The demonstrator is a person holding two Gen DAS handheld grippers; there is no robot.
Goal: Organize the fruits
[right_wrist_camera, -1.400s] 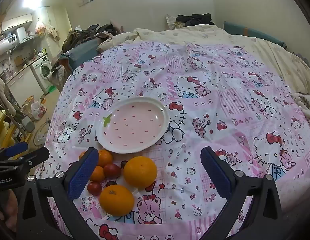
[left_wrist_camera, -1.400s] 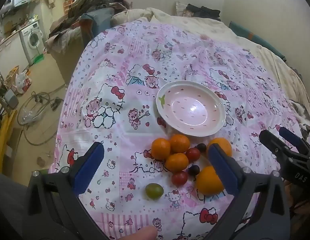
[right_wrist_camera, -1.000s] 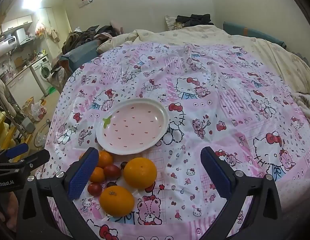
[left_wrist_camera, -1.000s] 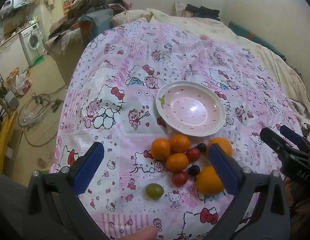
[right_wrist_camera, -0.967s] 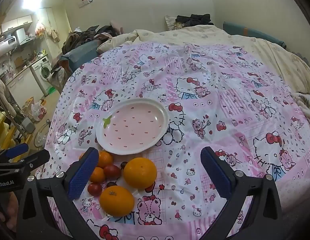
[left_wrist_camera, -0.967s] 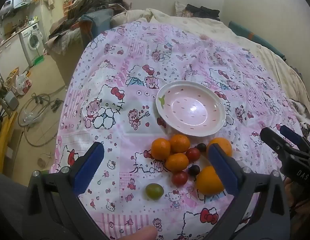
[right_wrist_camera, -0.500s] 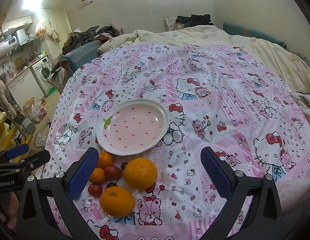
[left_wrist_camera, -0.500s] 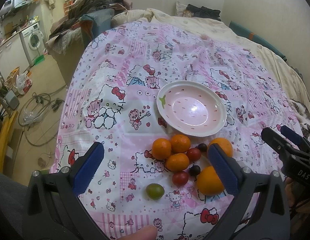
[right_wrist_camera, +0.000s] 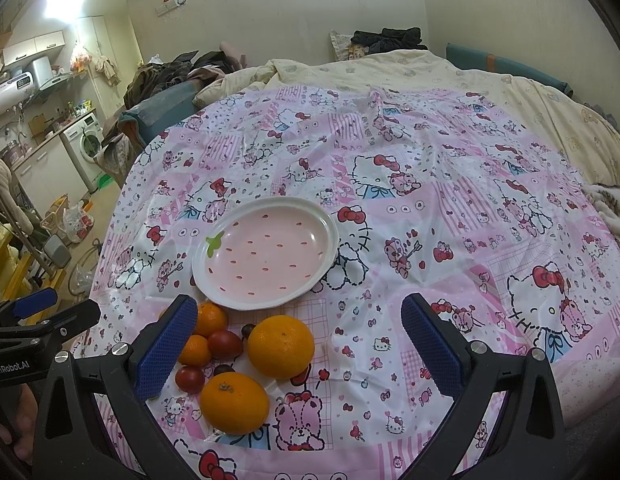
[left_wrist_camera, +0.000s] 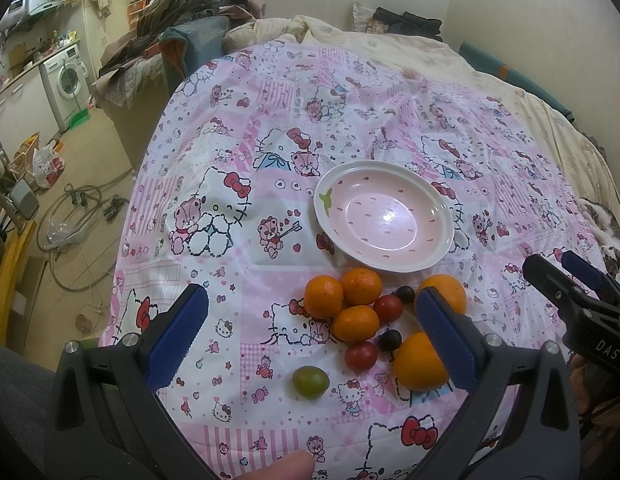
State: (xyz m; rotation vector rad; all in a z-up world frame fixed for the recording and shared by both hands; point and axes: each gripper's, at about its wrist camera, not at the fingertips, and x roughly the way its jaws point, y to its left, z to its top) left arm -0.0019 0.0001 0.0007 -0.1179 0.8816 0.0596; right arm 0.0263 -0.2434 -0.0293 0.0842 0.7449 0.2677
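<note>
two oranges [right_wrist_camera: 280, 346] lie near the bed's edge, one partly hidden behind the left tool's [left_wrist_camera: 312, 334] blue ribbed pad in the left view. both tools gape wide with nothing between the pads; the right tool [right_wrist_camera: 299, 344] hangs over the fruit. small mandarins [left_wrist_camera: 362, 287], glossy cherry tomatoes [left_wrist_camera: 361, 355] and dark grapes (hard to count) cluster just below the shiny pink strawberry-dotted plate [right_wrist_camera: 245, 300] on the crinkly cartoon-print sheet [right_wrist_camera: 450, 208]. a dull green fruit [left_wrist_camera: 310, 382] lies apart.
</note>
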